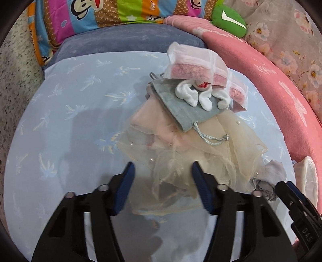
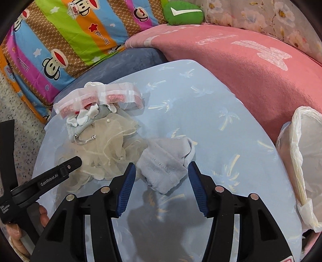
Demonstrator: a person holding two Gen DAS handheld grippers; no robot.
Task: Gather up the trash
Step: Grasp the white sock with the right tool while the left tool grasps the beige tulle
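Observation:
A heap of trash lies on the pale blue sheet (image 1: pixel 66 112). It holds clear zip bags of pink grains (image 1: pixel 193 66), a white sock (image 1: pixel 199 94), a grey-blue drawstring pouch (image 1: pixel 181 112) and cream tulle (image 1: pixel 201 149). My left gripper (image 1: pixel 163 171) is open, its jaws standing either side of the tulle's near edge. In the right wrist view a fuzzy grey sock (image 2: pixel 163 167) lies flat between the jaws of my right gripper (image 2: pixel 162 171), which is open with its pads close to the sock's sides.
A white plastic bag (image 2: pixel 297 161) sits at the right beside a pink blanket (image 2: pixel 251 70). A blue pillow (image 1: pixel 124 42), a striped cartoon quilt (image 2: pixel 60 40) and a green cushion (image 2: pixel 183 12) line the back. A person's hand (image 2: pixel 43 215) shows at the lower left.

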